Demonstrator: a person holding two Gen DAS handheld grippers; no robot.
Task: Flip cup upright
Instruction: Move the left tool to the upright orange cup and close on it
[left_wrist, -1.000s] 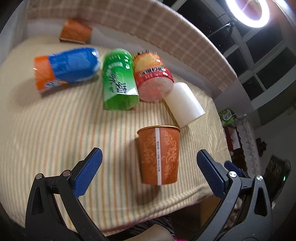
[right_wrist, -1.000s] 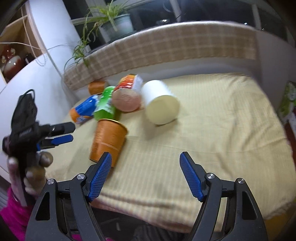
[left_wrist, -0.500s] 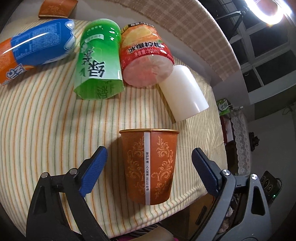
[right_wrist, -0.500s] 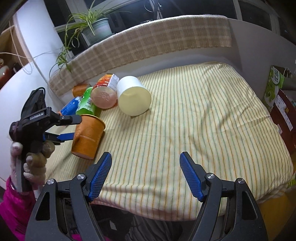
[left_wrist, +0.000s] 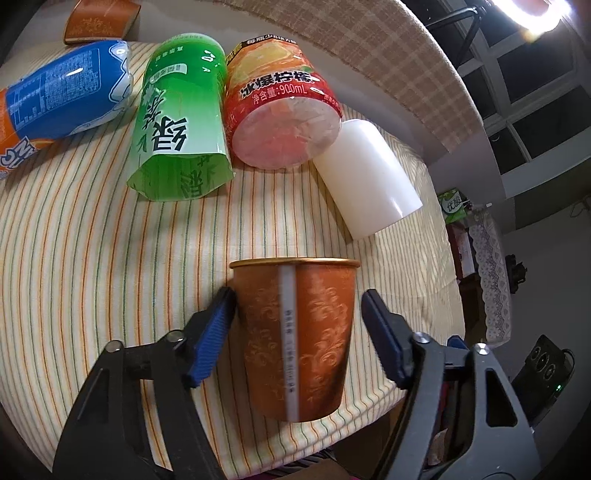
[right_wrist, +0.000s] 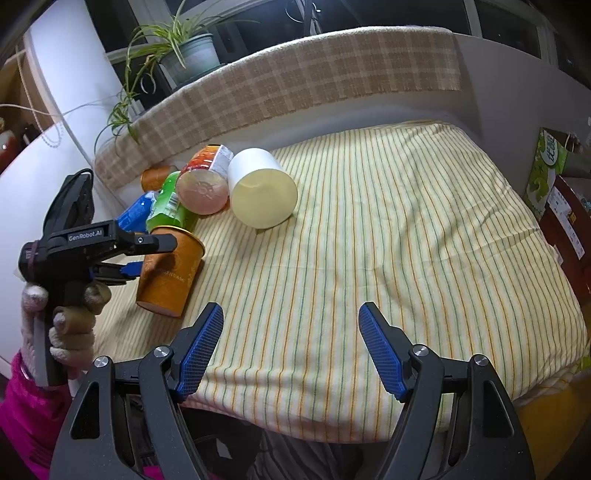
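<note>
An orange paper cup (left_wrist: 299, 332) with a gold rim and a white seam lies on its side on the striped cloth, its mouth pointing away from me. My left gripper (left_wrist: 295, 317) is open, with the cup between its jaws. The left blue pad (left_wrist: 212, 339) touches the cup's side; the right pad (left_wrist: 384, 343) stands a little off it. In the right wrist view the same cup (right_wrist: 170, 273) lies at the left with the left gripper (right_wrist: 144, 254) around it. My right gripper (right_wrist: 290, 343) is open and empty over the cloth's near edge.
Lying beyond the cup are a white cup (left_wrist: 365, 181), a red-labelled bottle (left_wrist: 280, 110), a green-labelled bottle (left_wrist: 181, 122), a blue and orange bottle (left_wrist: 62, 99) and another orange cup (left_wrist: 99, 20). A checked padded ledge (right_wrist: 295, 85) runs behind. The table edge (left_wrist: 406, 391) is close.
My left gripper has moved forward over the orange cup, and its jaws have narrowed until the left pad touches the cup. The right gripper has barely moved.
</note>
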